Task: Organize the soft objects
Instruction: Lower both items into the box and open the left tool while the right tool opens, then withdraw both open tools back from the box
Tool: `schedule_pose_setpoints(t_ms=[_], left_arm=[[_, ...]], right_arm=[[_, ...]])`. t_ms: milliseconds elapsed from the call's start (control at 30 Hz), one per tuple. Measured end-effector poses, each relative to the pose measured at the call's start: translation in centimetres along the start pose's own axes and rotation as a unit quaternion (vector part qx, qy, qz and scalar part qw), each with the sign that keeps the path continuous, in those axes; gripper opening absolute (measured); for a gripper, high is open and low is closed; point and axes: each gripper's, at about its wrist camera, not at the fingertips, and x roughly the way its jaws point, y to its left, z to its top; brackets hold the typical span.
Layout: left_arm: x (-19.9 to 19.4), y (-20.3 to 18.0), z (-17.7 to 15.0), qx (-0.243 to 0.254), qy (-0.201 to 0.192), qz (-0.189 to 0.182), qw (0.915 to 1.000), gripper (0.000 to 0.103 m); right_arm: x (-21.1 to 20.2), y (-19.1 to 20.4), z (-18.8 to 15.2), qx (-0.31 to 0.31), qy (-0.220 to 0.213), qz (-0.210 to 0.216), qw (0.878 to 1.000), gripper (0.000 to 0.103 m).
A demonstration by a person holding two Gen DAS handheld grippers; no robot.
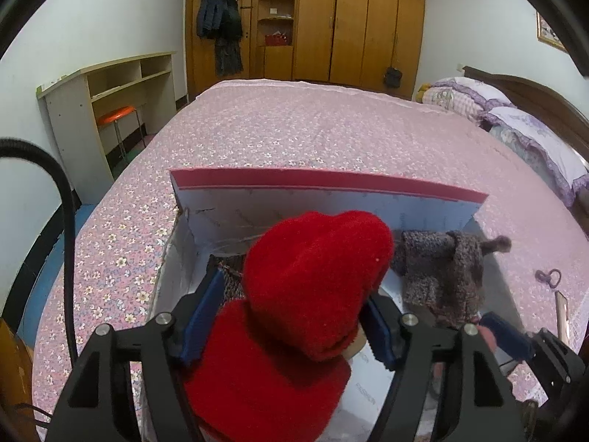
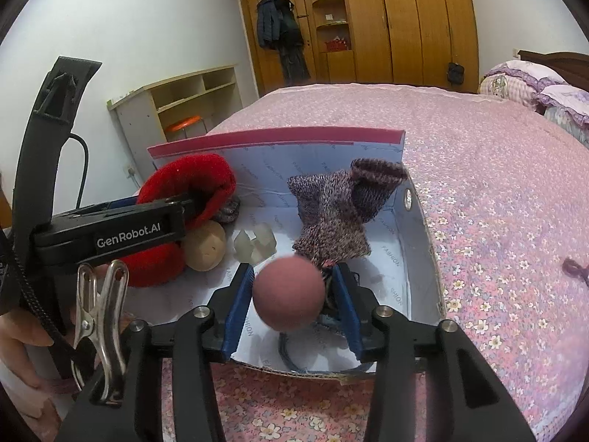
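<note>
A white cardboard box (image 2: 416,221) with a red-edged lid (image 1: 331,184) stands open on the bed. Over its left side my left gripper (image 1: 294,287) is open. A red knit hat (image 1: 316,272) sits slumped between its blue pads (image 1: 206,313), with a gap at the left pad. My right gripper (image 2: 292,270) is open over the box's near edge. A blurred dusky pink ball (image 2: 291,291) is between its pads. A grey-purple knit piece (image 2: 331,213) rises from its fingertips. A beige round thing (image 2: 204,250), pale translucent pieces (image 2: 256,245) and blue denim (image 2: 294,353) lie in the box.
The bed's pink floral sheet (image 2: 497,184) spreads around the box, with a purple hair tie (image 2: 574,269) to the right. Pillows (image 1: 515,121) lie at the far right. A wardrobe (image 1: 349,18), a shelf desk (image 1: 110,84) and an orange stool (image 1: 116,114) stand beyond the bed.
</note>
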Motion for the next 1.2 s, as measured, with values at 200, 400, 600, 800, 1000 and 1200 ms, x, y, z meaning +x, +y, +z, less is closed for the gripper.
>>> schedule_pose_setpoints(t_ms=[200,400,600,800,1000,1200], left_arm=[[-1.8,-0.1,0.1,0.000,-0.002,-0.008,1.0000,0.074],[-3.9,-0.7,-0.1,0.013,-0.016,-0.014,0.9997,0.076],[-5.7,-0.9,-0.8,0.018,-0.021,-0.014,0.9995,0.076],[-7.5,-0.6,-1.7,0.016,-0.018,-0.004,0.9997,0.076],[-9.8,-0.1,-3.1,0.004,-0.019,-0.005,0.9998,0.076],[-11.3,0.1,-5.2,0.000,-0.017,-0.003,0.9999,0.076]], right_arm=[[-1.5,0.4,0.5,-0.008,-0.020,0.000,1.000,0.053],[-3.0,0.5,0.7,-0.004,-0.034,0.005,0.999,0.053],[-4.2,0.8,0.4,-0.007,-0.038,0.007,0.999,0.053],[-5.6,1.3,-0.1,-0.008,-0.042,0.011,0.999,0.053],[-7.0,2.2,-1.0,-0.012,-0.043,0.014,0.999,0.053],[-8.0,3.1,-2.1,-0.019,-0.039,0.015,0.999,0.053]])
